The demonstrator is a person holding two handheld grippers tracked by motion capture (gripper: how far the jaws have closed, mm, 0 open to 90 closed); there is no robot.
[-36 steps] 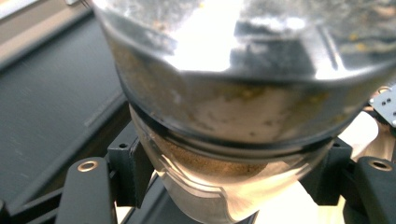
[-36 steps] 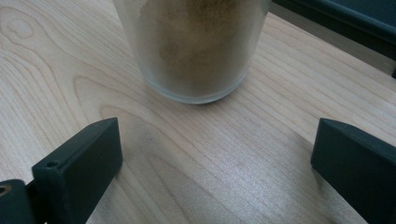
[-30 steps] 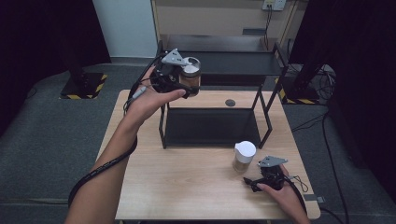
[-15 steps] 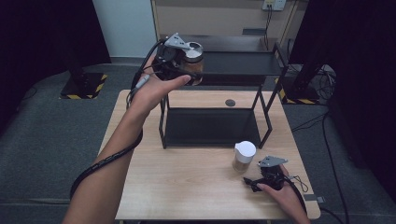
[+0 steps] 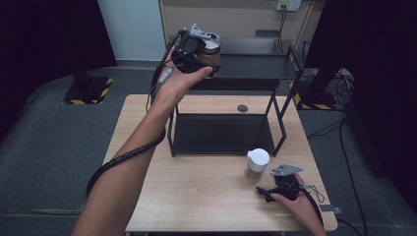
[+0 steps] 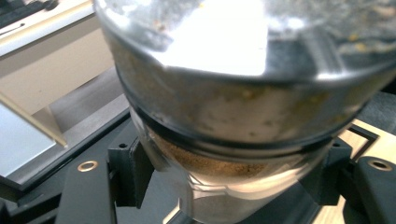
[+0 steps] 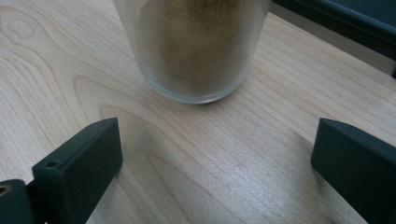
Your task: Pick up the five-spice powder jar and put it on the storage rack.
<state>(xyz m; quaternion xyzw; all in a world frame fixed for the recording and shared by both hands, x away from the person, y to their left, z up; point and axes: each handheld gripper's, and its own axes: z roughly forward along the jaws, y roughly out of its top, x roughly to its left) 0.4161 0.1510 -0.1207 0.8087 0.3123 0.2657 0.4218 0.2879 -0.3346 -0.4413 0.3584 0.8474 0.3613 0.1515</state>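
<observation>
Above the top shelf (image 5: pixel 255 66) of the black rack, the left hand-held gripper (image 5: pixel 196 46) is clamped on a glass spice jar (image 5: pixel 211 49) with a metal lid, its jaws pressing the body just below the lid. Glass like this is likely rigid, smooth and breakable, so a firm hold on the straight wall seems best. Two jars: the second, white-lidded jar (image 5: pixel 257 164) stands on the desk (image 5: pixel 196 196), just ahead of the right hand-held gripper (image 5: pixel 275 189), whose jaws stand apart and empty.

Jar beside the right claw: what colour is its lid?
White; the jar's lid shows best in the high view.
</observation>
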